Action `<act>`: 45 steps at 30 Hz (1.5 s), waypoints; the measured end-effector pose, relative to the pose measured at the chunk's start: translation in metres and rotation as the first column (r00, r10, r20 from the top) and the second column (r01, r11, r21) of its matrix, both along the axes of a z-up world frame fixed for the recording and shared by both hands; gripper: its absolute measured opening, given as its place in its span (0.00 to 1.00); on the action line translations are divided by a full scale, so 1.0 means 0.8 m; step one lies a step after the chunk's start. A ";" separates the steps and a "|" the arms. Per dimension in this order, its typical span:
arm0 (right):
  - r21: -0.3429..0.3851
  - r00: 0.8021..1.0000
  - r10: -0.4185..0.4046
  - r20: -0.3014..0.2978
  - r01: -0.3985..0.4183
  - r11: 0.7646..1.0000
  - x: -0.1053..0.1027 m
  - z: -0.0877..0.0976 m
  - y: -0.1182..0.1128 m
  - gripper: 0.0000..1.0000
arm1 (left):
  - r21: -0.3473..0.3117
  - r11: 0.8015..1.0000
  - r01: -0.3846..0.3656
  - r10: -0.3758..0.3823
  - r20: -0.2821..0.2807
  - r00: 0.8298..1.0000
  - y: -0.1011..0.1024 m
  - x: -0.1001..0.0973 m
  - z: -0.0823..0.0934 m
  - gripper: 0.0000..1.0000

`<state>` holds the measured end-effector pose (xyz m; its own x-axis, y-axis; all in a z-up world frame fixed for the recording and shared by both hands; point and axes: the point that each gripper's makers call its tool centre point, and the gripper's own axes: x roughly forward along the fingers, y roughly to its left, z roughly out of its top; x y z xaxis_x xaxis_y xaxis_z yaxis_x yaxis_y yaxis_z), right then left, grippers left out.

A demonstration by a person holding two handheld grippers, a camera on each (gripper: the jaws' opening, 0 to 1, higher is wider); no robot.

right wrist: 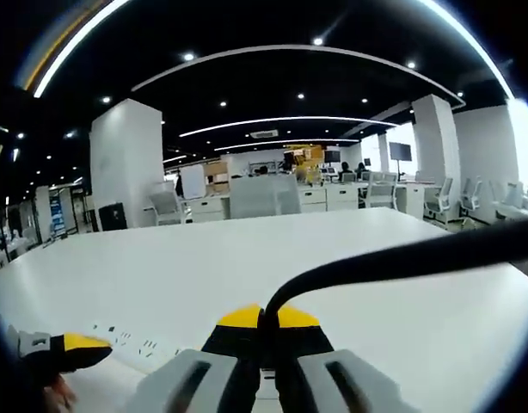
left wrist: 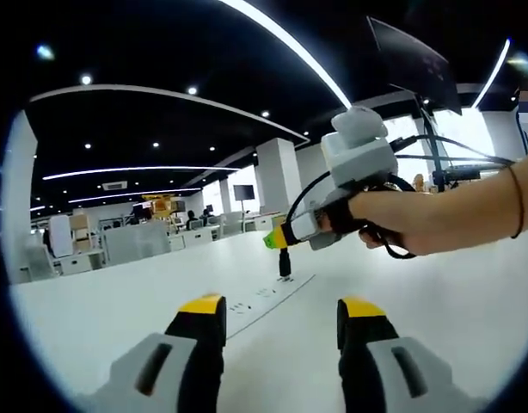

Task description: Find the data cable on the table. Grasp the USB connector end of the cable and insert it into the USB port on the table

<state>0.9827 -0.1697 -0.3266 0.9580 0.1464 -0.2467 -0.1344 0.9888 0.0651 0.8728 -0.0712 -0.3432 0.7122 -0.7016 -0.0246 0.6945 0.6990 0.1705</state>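
In the left gripper view my left gripper [left wrist: 281, 311] is open, its yellow-tipped jaws wide apart with nothing between them, low over the white table [left wrist: 109, 301]. Beyond it a hand [left wrist: 410, 219] holds my right gripper [left wrist: 275, 238], which is shut on the cable's black USB connector [left wrist: 284, 262]. The connector points down onto a flat white socket strip [left wrist: 264, 297]; whether it is seated, I cannot tell. In the right gripper view my right gripper [right wrist: 267, 320] is shut on the black cable [right wrist: 402, 261], which arcs off to the right. The left gripper's tip [right wrist: 79, 347] shows beside the strip [right wrist: 131, 337].
The white table [right wrist: 247, 249] stretches far ahead. A dark monitor [left wrist: 414, 60] on a stand rises at the right of the left gripper view. Office desks, chairs and white pillars [right wrist: 125, 163] stand beyond the table's far edge.
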 end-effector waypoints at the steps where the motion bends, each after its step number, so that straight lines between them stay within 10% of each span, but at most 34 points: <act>1: 0.003 1.000 0.000 -0.001 0.000 1.000 0.001 0.000 -0.001 0.05 | 0.001 1.000 -0.001 0.001 0.000 1.000 0.000 0.000 0.000 0.53; 45: -0.034 0.996 0.085 -0.008 -0.085 0.996 0.000 -0.009 0.009 0.04 | 0.003 1.000 -0.012 0.012 -0.004 1.000 0.006 0.000 -0.001 0.54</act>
